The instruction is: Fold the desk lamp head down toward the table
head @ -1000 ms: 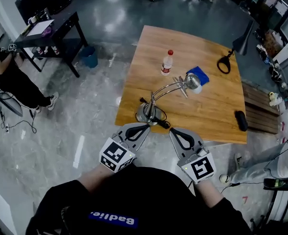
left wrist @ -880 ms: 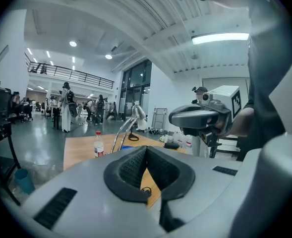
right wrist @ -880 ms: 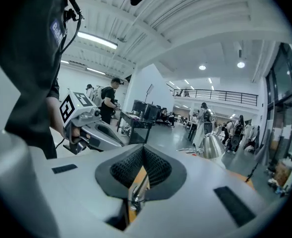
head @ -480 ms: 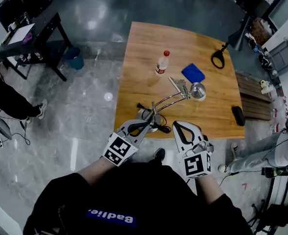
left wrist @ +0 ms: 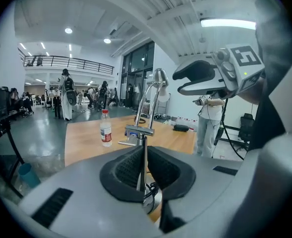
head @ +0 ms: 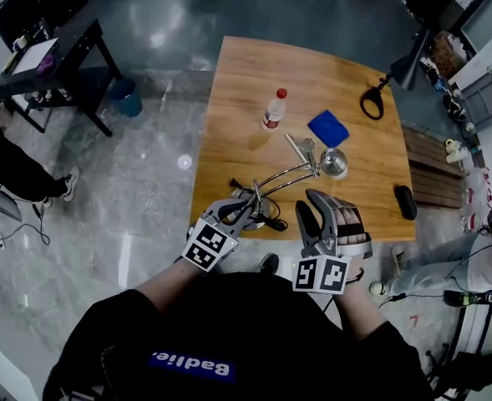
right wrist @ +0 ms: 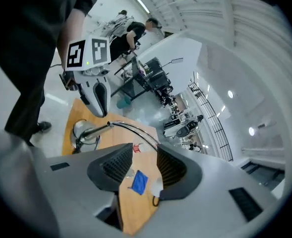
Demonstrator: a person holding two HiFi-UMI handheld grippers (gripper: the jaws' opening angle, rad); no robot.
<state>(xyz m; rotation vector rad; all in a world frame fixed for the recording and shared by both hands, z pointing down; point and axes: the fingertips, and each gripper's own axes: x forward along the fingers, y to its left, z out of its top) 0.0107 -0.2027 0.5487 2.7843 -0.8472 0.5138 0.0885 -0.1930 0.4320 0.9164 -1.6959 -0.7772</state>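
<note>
A chrome desk lamp stands at the near edge of the wooden table [head: 229, 132]. Its base [head: 267, 210] is by my left gripper, its curved arm [head: 283, 174] rises to the right, and its head [head: 333, 164] hangs over the table. My left gripper [head: 247, 205] is at the lamp's upright post [left wrist: 145, 155], jaws almost shut and just starting to part. The post shows in line with the slit between the pads; I cannot tell whether they touch it. My right gripper [head: 317, 200] is rolled on its side right of the base. Its jaws are opening, with nothing between them [right wrist: 145, 170].
On the table are a water bottle [head: 271, 109], a blue cloth [head: 328, 128], a black looped strap [head: 371, 103] and a black case [head: 405, 201]. A black side table [head: 70, 57] and a blue bin [head: 126, 98] stand on the floor at left.
Both grippers have moved forward and down to the lamp. The left one now sits at the post. The right one has rolled onto its side and opened.
</note>
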